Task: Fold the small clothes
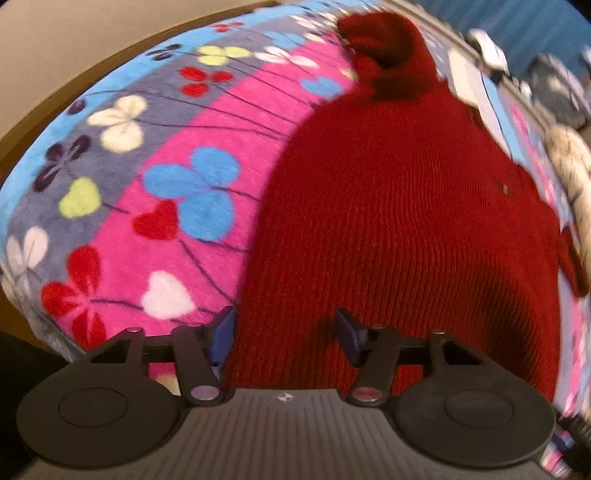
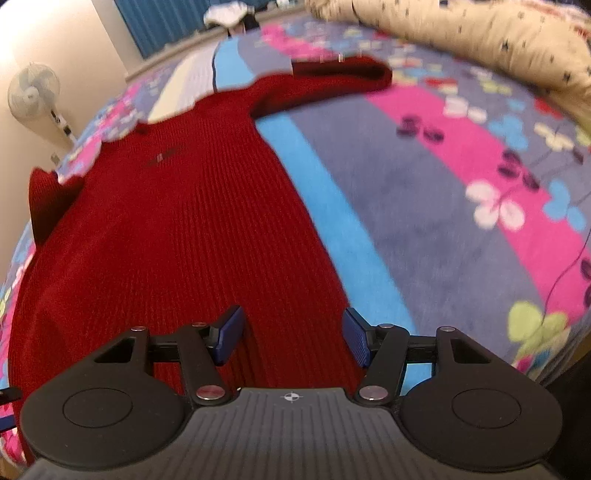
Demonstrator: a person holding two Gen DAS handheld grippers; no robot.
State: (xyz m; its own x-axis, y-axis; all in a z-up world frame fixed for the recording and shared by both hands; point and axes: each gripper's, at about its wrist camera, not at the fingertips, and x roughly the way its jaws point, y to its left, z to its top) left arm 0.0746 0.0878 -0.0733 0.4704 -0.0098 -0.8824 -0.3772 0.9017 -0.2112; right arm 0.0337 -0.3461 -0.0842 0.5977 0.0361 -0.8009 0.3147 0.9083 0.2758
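The work surface is a plush blanket (image 2: 436,192) with stripes of pink, grey and light blue and a flower print. At its far edge in the right wrist view lies a cream pillow (image 2: 480,33) with dark specks. Beyond the blanket stand a pale wall, a white pedestal fan (image 2: 35,90) and a blue curtain (image 2: 166,22).

The red knit sweater (image 2: 177,229) lies spread flat on the blanket. One sleeve (image 2: 332,79) extends sideways at the far end. The other sleeve (image 1: 384,44) appears bunched, though blur limits certainty.

My left gripper (image 1: 286,334) is held wide apart and grips nothing. It sits low over the near left edge of the sweater, left finger at the fabric border, right finger over the knit.

My right gripper (image 2: 291,334) is equally spread and empty. It straddles the near right edge of the sweater, right finger at the border with the blue stripe.
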